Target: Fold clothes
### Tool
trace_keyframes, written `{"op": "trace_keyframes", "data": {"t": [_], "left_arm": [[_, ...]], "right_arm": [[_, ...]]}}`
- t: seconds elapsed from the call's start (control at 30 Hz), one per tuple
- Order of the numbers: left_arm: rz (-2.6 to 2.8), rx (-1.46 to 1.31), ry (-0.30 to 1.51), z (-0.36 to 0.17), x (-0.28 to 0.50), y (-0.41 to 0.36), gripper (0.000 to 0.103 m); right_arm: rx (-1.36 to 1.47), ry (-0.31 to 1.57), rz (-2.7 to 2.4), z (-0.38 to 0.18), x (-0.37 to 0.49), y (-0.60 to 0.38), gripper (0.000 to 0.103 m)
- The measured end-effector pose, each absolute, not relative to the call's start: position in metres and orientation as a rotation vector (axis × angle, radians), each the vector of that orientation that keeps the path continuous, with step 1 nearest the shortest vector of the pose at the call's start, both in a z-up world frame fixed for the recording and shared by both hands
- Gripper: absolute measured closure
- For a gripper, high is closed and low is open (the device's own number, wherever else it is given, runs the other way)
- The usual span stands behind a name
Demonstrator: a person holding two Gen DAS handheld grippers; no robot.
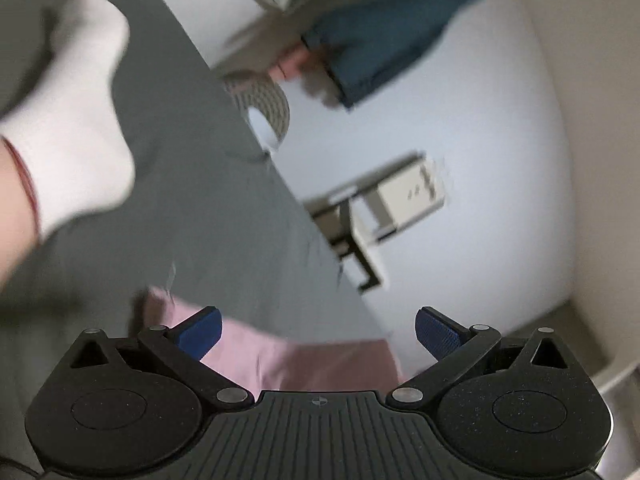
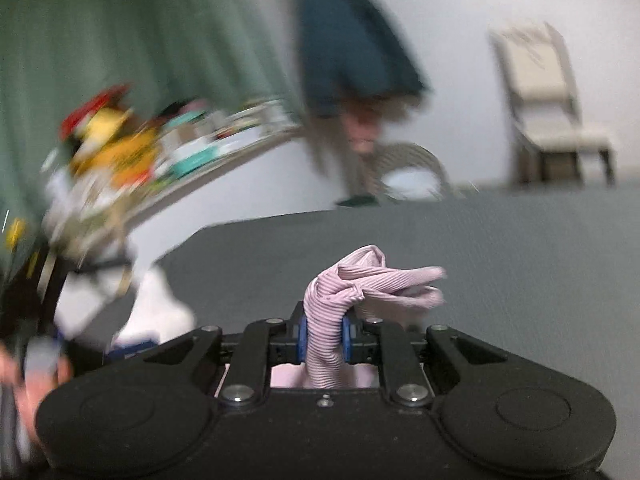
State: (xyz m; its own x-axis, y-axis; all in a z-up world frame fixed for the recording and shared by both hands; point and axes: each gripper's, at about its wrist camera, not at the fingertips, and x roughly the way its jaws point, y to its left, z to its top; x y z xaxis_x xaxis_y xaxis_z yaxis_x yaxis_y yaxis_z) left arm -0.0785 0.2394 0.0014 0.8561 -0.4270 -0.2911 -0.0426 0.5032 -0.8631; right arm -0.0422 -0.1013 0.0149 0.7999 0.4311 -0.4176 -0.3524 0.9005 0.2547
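Observation:
A pink ribbed garment (image 2: 352,292) is bunched and pinched between the blue pads of my right gripper (image 2: 324,338), which is shut on it above the grey surface (image 2: 500,260). In the left wrist view my left gripper (image 1: 318,330) is open, its blue fingertips (image 1: 200,332) spread wide over a flat part of the pink garment (image 1: 320,364) on the grey surface (image 1: 208,184). Nothing sits between the left fingers. A foot in a white sock (image 1: 76,120) rests on the grey surface at the upper left. Both views are motion-blurred.
A dark blue cloth (image 2: 352,40) hangs at the back, with a woven basket (image 2: 408,168) below it. A beige chair (image 2: 548,112) stands by the white wall. A cluttered shelf (image 2: 168,148) and a green curtain (image 2: 120,32) fill the left. A hand (image 2: 36,384) shows at the lower left.

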Motion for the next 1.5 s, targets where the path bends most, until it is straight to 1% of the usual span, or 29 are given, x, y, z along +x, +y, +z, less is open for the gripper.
{"op": "trace_keyframes", "data": {"t": [0.1,0.2,0.3,0.47,0.57,0.63,0.67,0.7,0.73,0.77,0.8,0.93,1.03,1.07,1.1,1.17,1.27,1.33,1.37,1.4,1.43,1.47,1.5], "left_arm": [[-0.259,-1.046,0.473,0.006,-0.080,0.253,0.001],[-0.277,-1.015,0.475,0.009,-0.080,0.254,0.001],[-0.294,-0.982,0.503,0.007,-0.076,0.251,0.001],[-0.327,-0.970,0.558,0.003,-0.071,0.251,0.000],[-0.338,-0.976,0.586,-0.001,-0.067,0.250,0.001],[-0.340,-0.980,0.608,-0.004,-0.066,0.247,0.000],[-0.339,-0.980,0.619,-0.005,-0.065,0.245,0.001],[-0.338,-0.977,0.623,-0.005,-0.065,0.244,0.000],[-0.336,-0.973,0.623,-0.004,-0.066,0.243,0.001],[-0.337,-0.976,0.618,-0.002,-0.066,0.244,0.001],[-0.338,-0.978,0.612,0.000,-0.067,0.244,0.001],[-0.372,-0.962,0.605,0.007,-0.072,0.244,0.001],[-0.428,-0.719,0.637,0.024,-0.075,0.221,0.001],[-0.445,-0.638,0.646,0.030,-0.077,0.213,0.001],[-0.462,-0.556,0.654,0.036,-0.078,0.205,0.001],[-0.457,-0.355,0.682,0.044,-0.081,0.184,0.001],[-0.362,-0.015,0.788,0.035,-0.086,0.144,0.001],[-0.335,0.068,0.859,0.024,-0.089,0.133,0.001],[-0.330,0.082,0.889,0.020,-0.090,0.130,0.003],[-0.329,0.048,0.904,0.018,-0.090,0.133,0.011],[-0.328,0.013,0.918,0.017,-0.091,0.136,0.016],[-0.326,-0.040,0.926,0.017,-0.089,0.142,0.028],[-0.326,-0.096,0.935,0.017,-0.088,0.150,0.038]], "right_arm": [[-0.074,0.433,0.524,0.018,-0.061,-0.050,0.087],[-0.299,0.406,0.623,0.005,-0.078,-0.003,0.087],[-0.572,0.394,0.716,-0.025,-0.102,0.033,0.087],[-0.814,0.373,0.741,-0.060,-0.122,0.056,0.087],[-0.905,0.354,0.740,-0.066,-0.129,0.062,0.083],[-0.919,0.334,0.745,-0.066,-0.134,0.063,0.073],[-0.908,0.342,0.748,-0.063,-0.135,0.062,0.070],[-0.884,0.353,0.752,-0.058,-0.135,0.062,0.061],[-0.845,0.367,0.771,-0.052,-0.137,0.058,0.043],[-0.800,0.382,0.794,-0.045,-0.140,0.052,0.036],[-0.726,0.408,0.820,-0.035,-0.140,0.045,0.033],[-0.328,0.569,0.878,0.003,-0.120,0.011,0.033],[-0.042,0.696,0.767,0.017,-0.079,-0.025,0.035],[0.049,0.729,0.719,0.018,-0.064,-0.039,0.037],[0.127,0.758,0.677,0.018,-0.048,-0.051,0.042],[0.254,0.810,0.616,0.017,-0.019,-0.071,0.046],[0.388,0.905,0.610,0.008,0.016,-0.076,0.054],[0.445,0.970,0.617,0.000,0.031,-0.071,0.059],[0.459,0.997,0.620,-0.004,0.036,-0.067,0.061],[0.458,1.015,0.620,-0.006,0.038,-0.061,0.062],[0.453,1.030,0.619,-0.008,0.039,-0.056,0.064],[0.443,1.041,0.610,-0.011,0.044,-0.051,0.064],[0.434,1.050,0.602,-0.015,0.047,-0.050,0.066]]}}
